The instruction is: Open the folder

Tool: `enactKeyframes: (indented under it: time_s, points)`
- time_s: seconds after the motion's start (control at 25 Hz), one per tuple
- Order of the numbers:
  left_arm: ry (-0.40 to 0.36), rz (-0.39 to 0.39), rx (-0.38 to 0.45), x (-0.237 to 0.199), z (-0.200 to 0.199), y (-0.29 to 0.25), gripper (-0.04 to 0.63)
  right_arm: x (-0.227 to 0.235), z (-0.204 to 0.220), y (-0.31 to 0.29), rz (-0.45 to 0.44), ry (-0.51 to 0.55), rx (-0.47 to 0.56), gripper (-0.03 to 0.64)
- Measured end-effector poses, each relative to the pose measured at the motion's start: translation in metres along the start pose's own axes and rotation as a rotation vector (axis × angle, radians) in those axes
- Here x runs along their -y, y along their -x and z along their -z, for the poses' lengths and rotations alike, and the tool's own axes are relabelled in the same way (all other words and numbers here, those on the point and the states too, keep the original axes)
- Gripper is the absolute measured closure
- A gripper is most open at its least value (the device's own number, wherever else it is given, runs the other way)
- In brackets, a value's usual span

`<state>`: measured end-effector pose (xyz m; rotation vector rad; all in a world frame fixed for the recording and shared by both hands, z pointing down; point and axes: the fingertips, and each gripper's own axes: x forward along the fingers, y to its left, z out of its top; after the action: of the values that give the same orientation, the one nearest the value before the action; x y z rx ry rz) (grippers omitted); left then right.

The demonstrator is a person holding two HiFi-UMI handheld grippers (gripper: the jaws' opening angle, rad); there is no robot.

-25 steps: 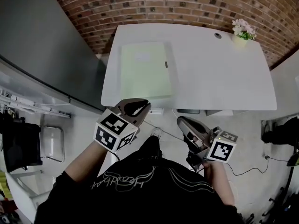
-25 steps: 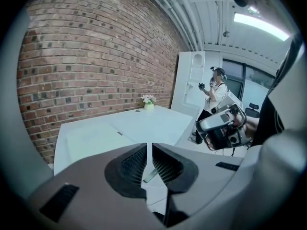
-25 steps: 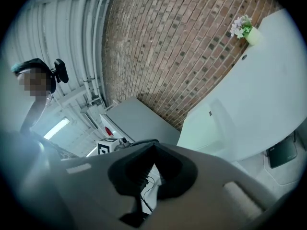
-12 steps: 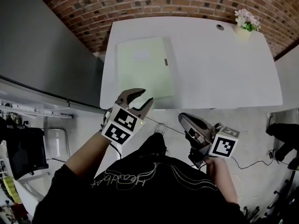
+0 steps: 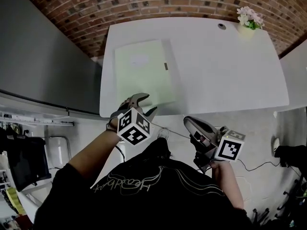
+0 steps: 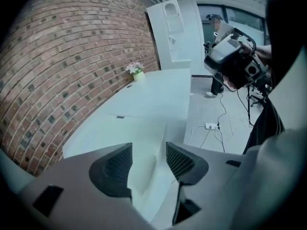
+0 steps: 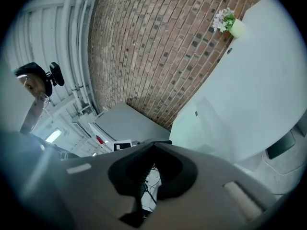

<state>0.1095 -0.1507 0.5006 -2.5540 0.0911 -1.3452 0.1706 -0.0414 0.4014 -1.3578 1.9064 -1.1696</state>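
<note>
The pale green folder point(image 5: 143, 73) lies closed and flat on the left part of the white table point(image 5: 225, 66); a small dark clasp sits on its right edge. My left gripper point(image 5: 144, 103) hovers at the folder's near edge by the table's front rim, and its jaws are opening. In the left gripper view the left gripper point(image 6: 148, 160) frames the folder point(image 6: 139, 131) corner in the gap, with neither pad touching it. My right gripper point(image 5: 188, 121) is shut and empty, held near my body below the table's front edge. The right gripper point(image 7: 153, 146) points level toward the brick wall.
A small pot of flowers point(image 5: 249, 17) stands at the table's far right corner, next to a round cable hole point(image 5: 220, 26). A brick wall point(image 5: 158, 1) runs behind the table. A grey partition point(image 5: 43, 61) stands on the left. A power strip and cables point(image 6: 211, 126) lie on the floor.
My left gripper moved forward and down to the table's front edge at the folder, rolled over, and its jaws went from shut to wide apart. The right gripper barely shifted.
</note>
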Motion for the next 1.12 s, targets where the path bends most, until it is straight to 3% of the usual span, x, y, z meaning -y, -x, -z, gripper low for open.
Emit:
enactKeyframes:
  time_s: [0.52, 1.12]
  points:
    - [-0.202, 0.013, -0.097, 0.007, 0.008, -0.038, 0.374, 0.017, 0.009, 0.006, 0.033, -0.044, 0.029, 0.617]
    - [-0.219, 0.07, -0.165, 0.001, 0.007, -0.046, 0.379, 0.031, 0.011, 0.014, 0.039, -0.085, 0.047, 0.618]
